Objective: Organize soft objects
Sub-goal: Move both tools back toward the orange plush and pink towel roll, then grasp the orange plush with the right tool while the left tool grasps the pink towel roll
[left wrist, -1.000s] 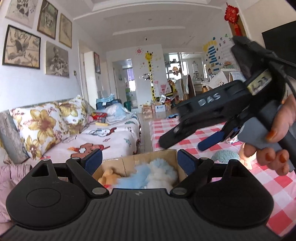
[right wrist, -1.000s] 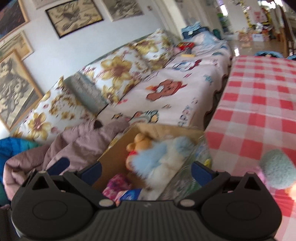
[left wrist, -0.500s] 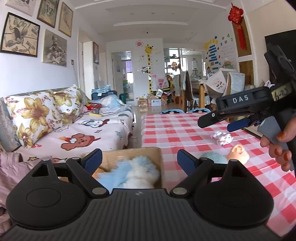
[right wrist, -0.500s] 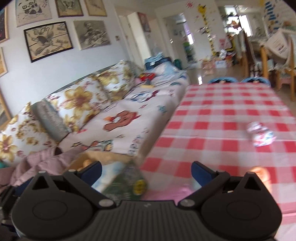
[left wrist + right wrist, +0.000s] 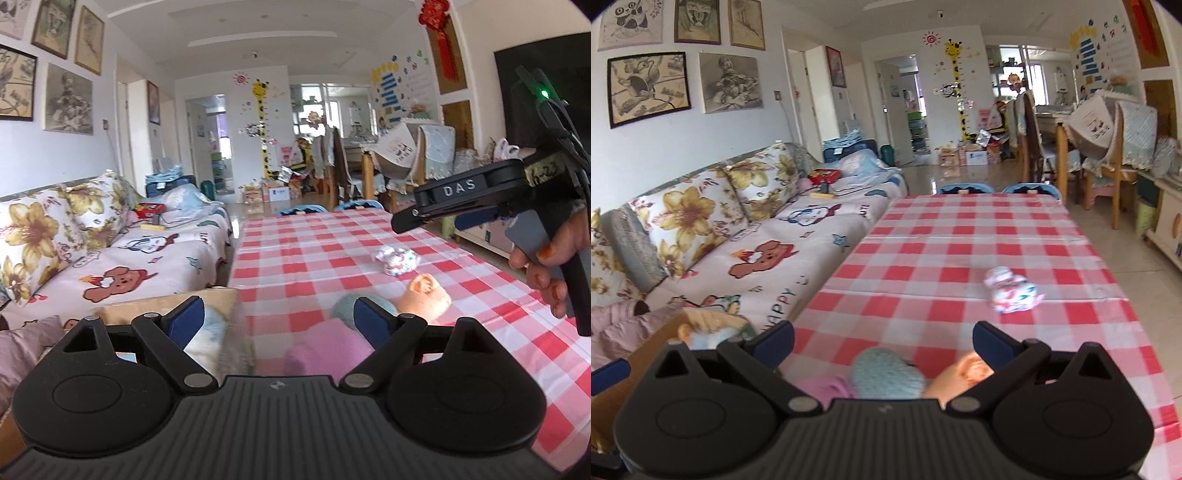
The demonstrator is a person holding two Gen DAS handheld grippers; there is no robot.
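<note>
Soft toys lie on the red-checked table (image 5: 314,266): a pink one (image 5: 325,350), a teal knitted ball (image 5: 886,376), an orange one (image 5: 424,295) and a white patterned one (image 5: 1012,291) farther off. A cardboard box (image 5: 218,299) with a blue-white plush (image 5: 207,332) stands at the table's left edge. My left gripper (image 5: 277,321) is open and empty above the pink toy and box edge. My right gripper (image 5: 882,339) is open and empty above the teal ball; it also shows in the left wrist view (image 5: 443,221) at upper right.
A sofa (image 5: 768,258) with flowered cushions and a cartoon sheet runs along the table's left side. A pink blanket (image 5: 620,325) lies by the box. Two blue chairs (image 5: 997,189) stand at the table's far end; dining chairs stand at the right.
Both grippers swung right, from over the box to over the table. The toys on the table now lie below them. Both stayed open.
</note>
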